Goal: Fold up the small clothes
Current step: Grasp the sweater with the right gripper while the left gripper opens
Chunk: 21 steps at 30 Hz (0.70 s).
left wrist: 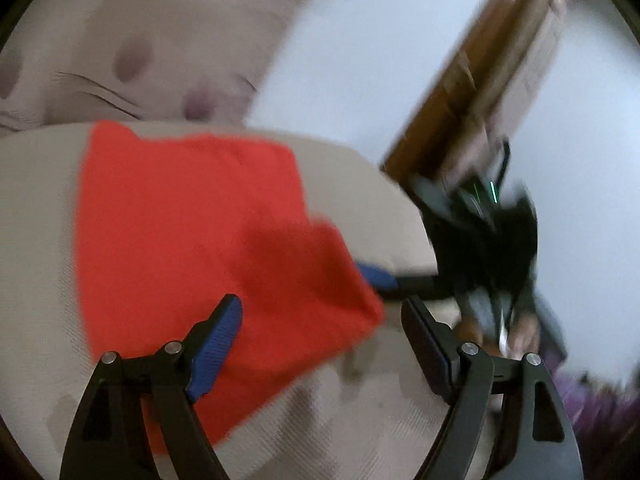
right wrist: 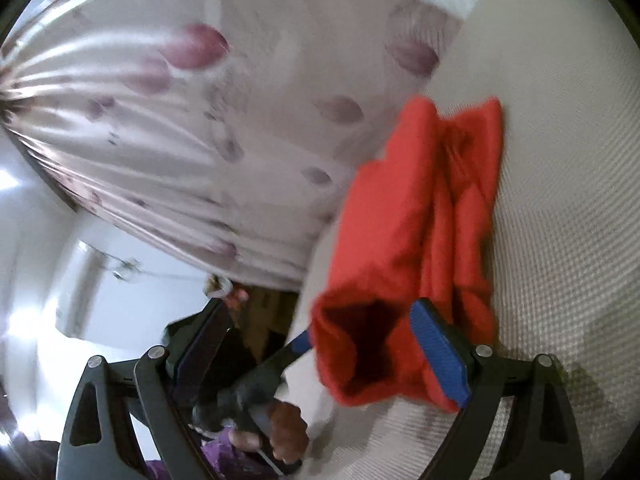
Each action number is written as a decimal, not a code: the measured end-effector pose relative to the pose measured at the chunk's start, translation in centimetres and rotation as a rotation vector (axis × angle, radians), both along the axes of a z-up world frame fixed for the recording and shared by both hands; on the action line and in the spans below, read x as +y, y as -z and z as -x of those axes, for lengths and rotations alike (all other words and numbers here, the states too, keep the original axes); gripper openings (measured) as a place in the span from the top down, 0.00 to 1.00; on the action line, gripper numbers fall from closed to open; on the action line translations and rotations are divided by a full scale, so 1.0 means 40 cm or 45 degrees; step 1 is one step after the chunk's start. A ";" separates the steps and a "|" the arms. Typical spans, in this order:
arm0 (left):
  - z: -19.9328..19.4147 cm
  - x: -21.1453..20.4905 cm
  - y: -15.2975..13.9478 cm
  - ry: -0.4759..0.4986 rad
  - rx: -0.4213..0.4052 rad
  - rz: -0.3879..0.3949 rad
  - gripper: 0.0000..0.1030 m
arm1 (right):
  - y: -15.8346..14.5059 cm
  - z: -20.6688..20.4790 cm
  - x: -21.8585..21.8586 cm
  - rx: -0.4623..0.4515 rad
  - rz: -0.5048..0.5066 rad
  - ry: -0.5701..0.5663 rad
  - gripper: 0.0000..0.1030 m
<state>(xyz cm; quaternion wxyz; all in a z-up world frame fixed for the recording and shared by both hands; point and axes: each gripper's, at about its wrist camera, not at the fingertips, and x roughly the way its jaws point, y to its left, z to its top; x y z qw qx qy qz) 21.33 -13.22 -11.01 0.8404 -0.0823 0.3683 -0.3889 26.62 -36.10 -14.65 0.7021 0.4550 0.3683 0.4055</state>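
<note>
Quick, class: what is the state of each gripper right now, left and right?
Left gripper: open, fingers spread above the red garment, gripping nothing.
Right gripper: open, fingers wide apart; the garment's open end sits between them, not pinched.

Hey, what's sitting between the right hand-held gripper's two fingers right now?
The red garment: in the right wrist view its bunched end hangs between the open fingers of the right hand-held gripper.
</note>
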 end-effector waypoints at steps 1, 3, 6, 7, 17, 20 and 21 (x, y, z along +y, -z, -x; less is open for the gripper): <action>0.008 -0.022 0.017 0.031 -0.009 -0.034 0.21 | 0.007 -0.006 0.009 0.031 0.062 0.006 0.13; 0.019 -0.057 0.033 0.083 -0.009 -0.043 0.21 | 0.004 -0.012 0.008 0.031 0.118 0.039 0.14; 0.015 -0.061 0.031 0.136 0.024 0.063 0.21 | 0.001 -0.034 0.001 0.043 0.079 0.035 0.12; 0.012 -0.061 0.035 0.149 0.043 0.100 0.20 | 0.004 -0.044 0.003 0.051 0.062 0.024 0.12; -0.015 -0.043 0.073 0.172 0.159 0.264 0.18 | -0.012 -0.197 0.078 0.103 0.251 -0.022 0.12; -0.004 -0.057 0.085 0.175 0.151 0.240 0.16 | -0.007 -0.229 0.086 0.100 0.233 -0.016 0.15; -0.002 -0.061 0.089 0.174 0.148 0.236 0.16 | -0.011 -0.229 0.090 0.078 0.253 -0.022 0.40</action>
